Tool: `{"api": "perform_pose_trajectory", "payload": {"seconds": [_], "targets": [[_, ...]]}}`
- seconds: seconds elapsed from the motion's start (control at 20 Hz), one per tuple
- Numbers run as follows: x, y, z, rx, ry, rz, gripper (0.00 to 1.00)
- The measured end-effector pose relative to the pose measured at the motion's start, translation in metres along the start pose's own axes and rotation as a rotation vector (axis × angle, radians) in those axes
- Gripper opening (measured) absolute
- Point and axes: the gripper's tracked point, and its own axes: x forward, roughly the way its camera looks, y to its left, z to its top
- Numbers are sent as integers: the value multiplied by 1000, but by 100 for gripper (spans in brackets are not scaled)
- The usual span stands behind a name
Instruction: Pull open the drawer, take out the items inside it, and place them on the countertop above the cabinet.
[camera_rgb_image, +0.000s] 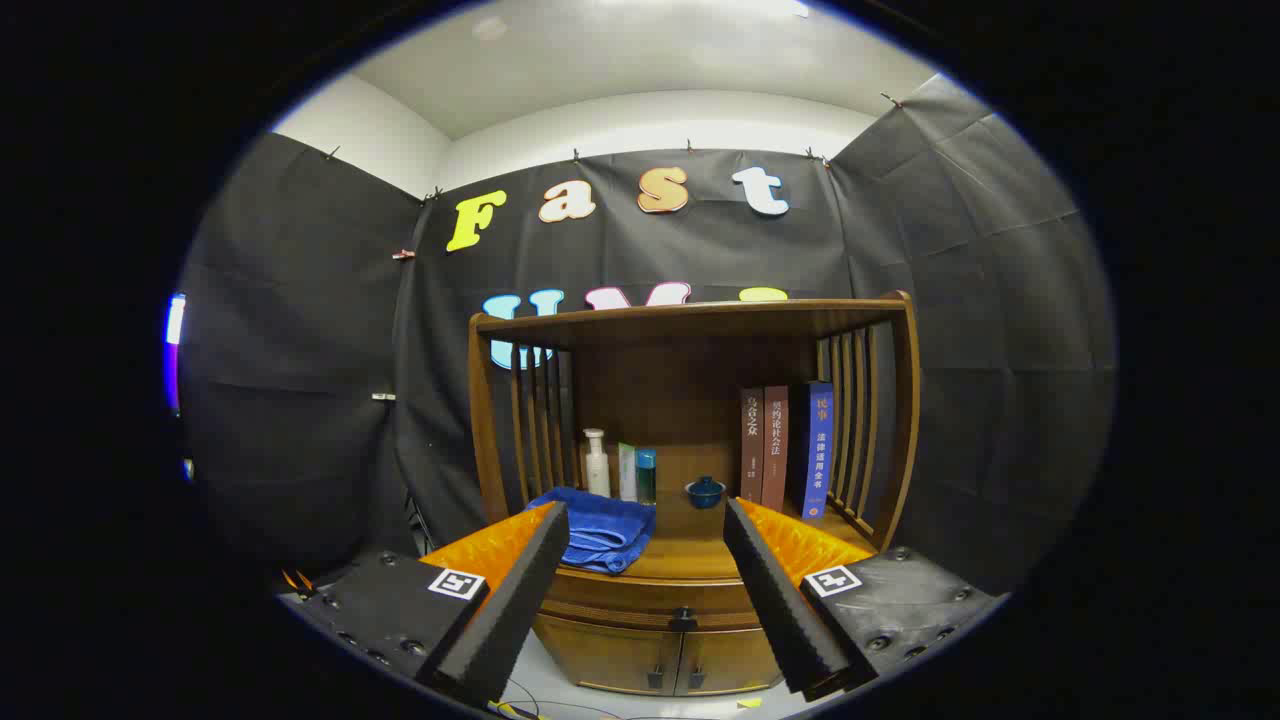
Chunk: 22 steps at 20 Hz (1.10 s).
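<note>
Gripper (646, 520) wide open, empty. Drawer (650, 596) shut, 6 o'clock between fingers, under countertop (690, 560). Small dark knob (683, 617) only grab spot, probably slick; guessing wood slides stiffish.

the fingers (520, 590) hide the drawer's (650, 598) ends and countertop (690, 560) corners.

A staged recording booth: black cloth walls (300, 350) clipped up around a wooden cabinet (690, 420), white ceiling (640, 60) at twelve o'clock.
</note>
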Motion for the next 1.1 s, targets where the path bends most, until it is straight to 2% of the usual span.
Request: {"api": "perform_pose_trajectory", "payload": {"seconds": [1.1], "targets": [[6, -9, -6, 15, -1, -6, 100]]}}
